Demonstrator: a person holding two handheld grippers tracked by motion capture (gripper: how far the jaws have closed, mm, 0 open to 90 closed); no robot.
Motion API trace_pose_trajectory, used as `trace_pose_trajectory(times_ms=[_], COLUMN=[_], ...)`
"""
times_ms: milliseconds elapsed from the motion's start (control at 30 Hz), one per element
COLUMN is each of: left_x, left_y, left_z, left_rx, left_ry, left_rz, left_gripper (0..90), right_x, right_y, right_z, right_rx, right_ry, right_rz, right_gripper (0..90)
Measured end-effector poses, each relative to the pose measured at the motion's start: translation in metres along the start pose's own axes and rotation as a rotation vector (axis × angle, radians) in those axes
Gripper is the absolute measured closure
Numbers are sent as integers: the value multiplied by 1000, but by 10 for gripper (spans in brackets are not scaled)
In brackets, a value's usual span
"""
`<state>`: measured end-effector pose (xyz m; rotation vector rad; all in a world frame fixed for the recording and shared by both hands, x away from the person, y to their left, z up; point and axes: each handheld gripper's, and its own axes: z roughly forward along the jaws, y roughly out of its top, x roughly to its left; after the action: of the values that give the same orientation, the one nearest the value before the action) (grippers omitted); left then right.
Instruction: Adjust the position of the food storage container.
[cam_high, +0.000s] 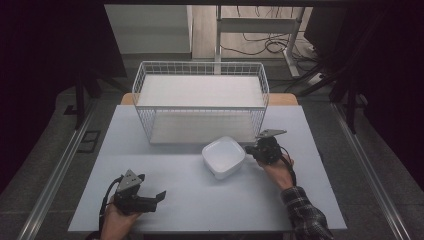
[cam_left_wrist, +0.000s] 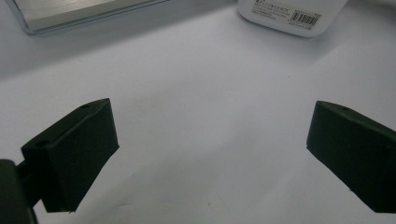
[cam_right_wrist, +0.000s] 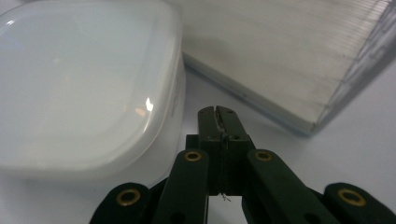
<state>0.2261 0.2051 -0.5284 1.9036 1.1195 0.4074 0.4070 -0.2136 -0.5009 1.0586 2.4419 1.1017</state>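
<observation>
White table in high view: wire basket at back, white square container just in front; my right gripper beside its right edge, left gripper near front-left. Left gripper view: jaws wide apart, nothing btwn, container's labelled side ahead. Right gripper view: jaws pressed together, empty, container just left.

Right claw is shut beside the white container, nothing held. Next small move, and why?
Probably open the right claw. Its jaws are pressed together beside the white container, not around its rim, so it cannot grip as it stands. The wire basket sits just behind.
</observation>
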Motion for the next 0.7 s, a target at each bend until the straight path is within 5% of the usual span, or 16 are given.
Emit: trace_pose_trajectory(times_ms=[233,700], left_x=[1,-1], left_y=[0,1], left_z=[0,1], left_rx=[-1,11], left_ry=[-2,4], left_rz=[-4,-4], left_gripper=[14,19], right_x=[1,36], right_y=[5,-6], right_z=[13,-8], right_rx=[4,39], right_ry=[71,102], right_rz=[-27,-67], right_gripper=[890,889])
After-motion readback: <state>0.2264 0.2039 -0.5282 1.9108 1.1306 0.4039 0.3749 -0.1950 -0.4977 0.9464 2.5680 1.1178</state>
